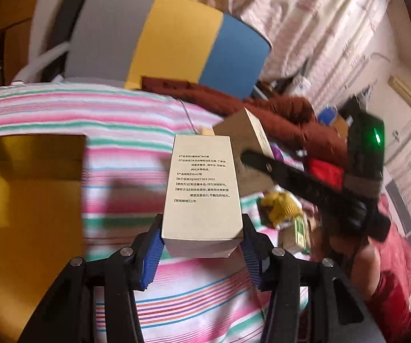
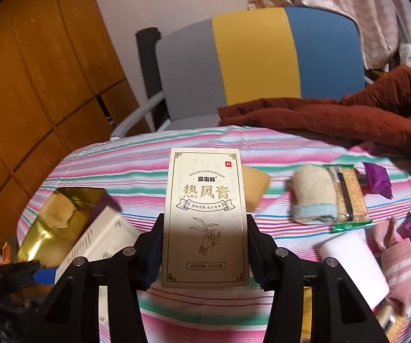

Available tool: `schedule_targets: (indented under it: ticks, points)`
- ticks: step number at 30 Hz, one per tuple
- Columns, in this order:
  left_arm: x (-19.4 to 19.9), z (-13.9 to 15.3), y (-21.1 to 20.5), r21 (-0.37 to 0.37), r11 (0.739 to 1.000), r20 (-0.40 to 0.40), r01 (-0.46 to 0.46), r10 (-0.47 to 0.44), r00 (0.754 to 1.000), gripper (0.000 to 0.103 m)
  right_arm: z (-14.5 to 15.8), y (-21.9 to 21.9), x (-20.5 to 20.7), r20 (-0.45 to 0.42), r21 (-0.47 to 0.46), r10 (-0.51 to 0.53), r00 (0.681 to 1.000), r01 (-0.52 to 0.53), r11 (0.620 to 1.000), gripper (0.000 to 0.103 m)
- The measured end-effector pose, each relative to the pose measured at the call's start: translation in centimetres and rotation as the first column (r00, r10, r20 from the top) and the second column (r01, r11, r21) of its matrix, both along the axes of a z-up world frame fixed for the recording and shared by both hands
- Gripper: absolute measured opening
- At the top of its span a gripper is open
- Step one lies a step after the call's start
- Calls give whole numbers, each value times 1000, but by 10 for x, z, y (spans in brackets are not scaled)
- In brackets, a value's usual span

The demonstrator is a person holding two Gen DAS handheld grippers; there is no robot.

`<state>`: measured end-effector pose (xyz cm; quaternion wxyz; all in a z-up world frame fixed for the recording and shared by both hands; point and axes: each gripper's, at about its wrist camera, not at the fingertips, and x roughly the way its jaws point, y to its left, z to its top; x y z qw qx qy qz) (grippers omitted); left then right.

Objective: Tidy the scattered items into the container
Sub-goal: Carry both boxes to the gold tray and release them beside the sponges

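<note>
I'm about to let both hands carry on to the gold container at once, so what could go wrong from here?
1. Both cream boxes are pinched only at their lower ends: the left gripper holds the left box, the right gripper the right box. Either could tilt or slip in the jaws.
2. The left view shows both boxes close together in the air, so they might knock each other.
3. The gold container already holds paper, so a box may not settle fully.
</note>
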<state>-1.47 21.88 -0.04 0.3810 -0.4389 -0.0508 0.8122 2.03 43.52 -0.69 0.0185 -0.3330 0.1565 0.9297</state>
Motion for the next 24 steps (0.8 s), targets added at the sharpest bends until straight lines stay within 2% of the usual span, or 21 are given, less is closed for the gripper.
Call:
schedule_targets:
  ticks: [5, 11, 17, 20, 24]
  points:
    - [-24, 12, -45, 33, 994, -4, -103, 103, 995, 51, 15, -49, -17, -12, -47, 80, 997, -80, 996, 51]
    - [-54, 2, -99, -15, 978, 3, -207, 207, 978, 51, 32, -116, -46, -7, -59, 195, 981, -195, 979, 51]
    - [-93, -28, -132, -138, 959, 34, -250, 256, 966, 51, 15, -174, -89, 107, -114, 222, 969, -210, 971, 51]
    - [-110, -38, -145, -176, 946, 35, -272, 282, 959, 51, 6, -195, -106, 148, -88, 225, 963, -214, 973, 51]
    - [-123, -48, -157, -180, 939, 53, -294, 307, 950, 51, -9, -203, -127, 194, -67, 193, 962, -183, 981, 51]
